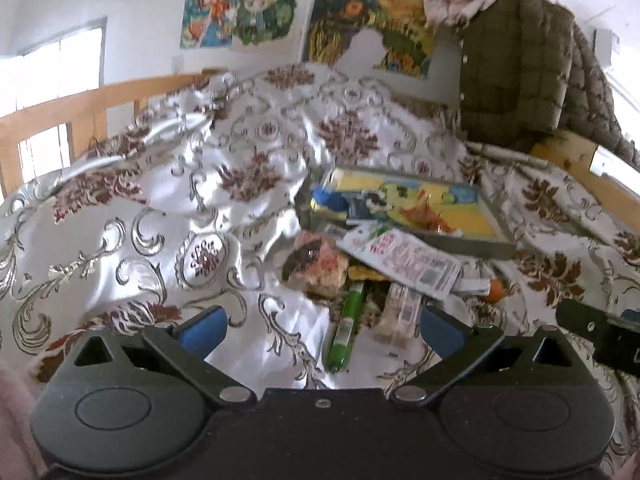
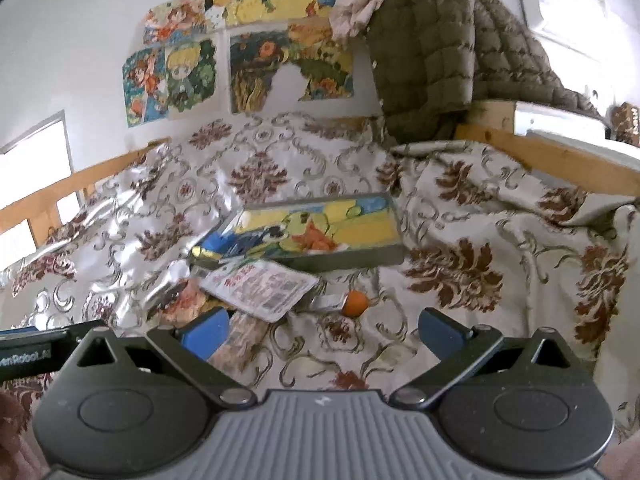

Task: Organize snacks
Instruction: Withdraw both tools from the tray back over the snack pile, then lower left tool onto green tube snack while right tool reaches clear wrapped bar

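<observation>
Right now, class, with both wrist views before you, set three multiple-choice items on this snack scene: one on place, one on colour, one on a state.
1. Where does the white snack packet lie relative to the tin box?
A. Inside it
B. In front of it, overlapping its near edge
C. Behind it, against the wall

2. What colour is the long tube snack on the bedspread?
A. Green
B. Red
C. Black

3. How does the left gripper stand?
A. Shut on the tube
B. Shut on nothing
C. Open, holding nothing

Answers: 1 B, the packet's far end covers the box's near rim; 2 A, its wrapper is bright green; 3 C, its blue pads stand wide apart.
</observation>
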